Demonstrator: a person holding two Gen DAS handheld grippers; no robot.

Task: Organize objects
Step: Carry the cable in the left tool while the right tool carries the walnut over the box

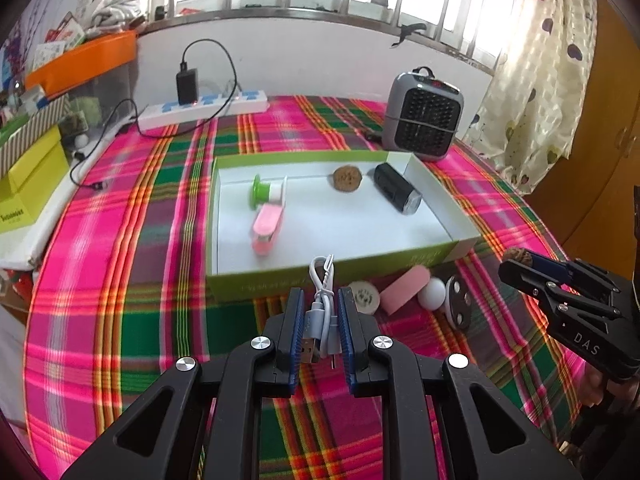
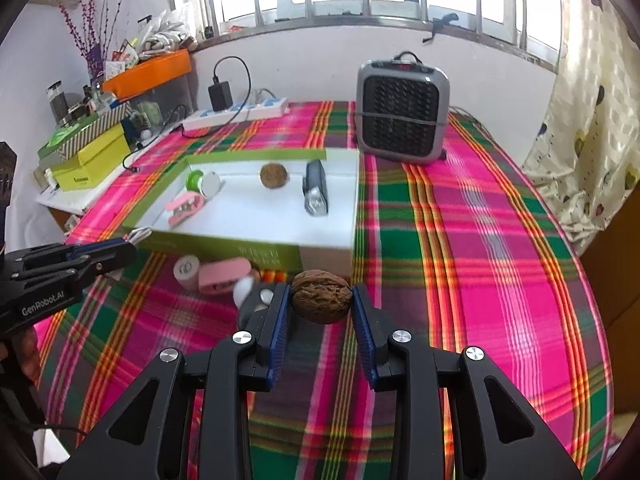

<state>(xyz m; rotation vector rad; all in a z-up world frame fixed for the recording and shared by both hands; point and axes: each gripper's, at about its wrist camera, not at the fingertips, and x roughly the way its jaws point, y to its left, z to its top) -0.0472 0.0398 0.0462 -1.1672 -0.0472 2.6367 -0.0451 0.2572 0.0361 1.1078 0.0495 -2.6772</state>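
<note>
We hold a coiled white USB cable (image 1: 322,308) pinched tight in our left gripper (image 1: 320,300) and a walnut (image 2: 321,297) clamped between the pads of our right gripper (image 2: 321,300), both above the plaid tablecloth (image 2: 460,240) just in front of the green-sided box (image 1: 280,280).

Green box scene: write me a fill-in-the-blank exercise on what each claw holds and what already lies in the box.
1. The left claw is shut on a coiled white ____.
2. The right claw grips a brown ____.
3. Inside the green box, the pink stapler lies next to a green ____.
4. A second walnut lies ____ the box.

Missing words: cable; walnut; spool; inside
</note>
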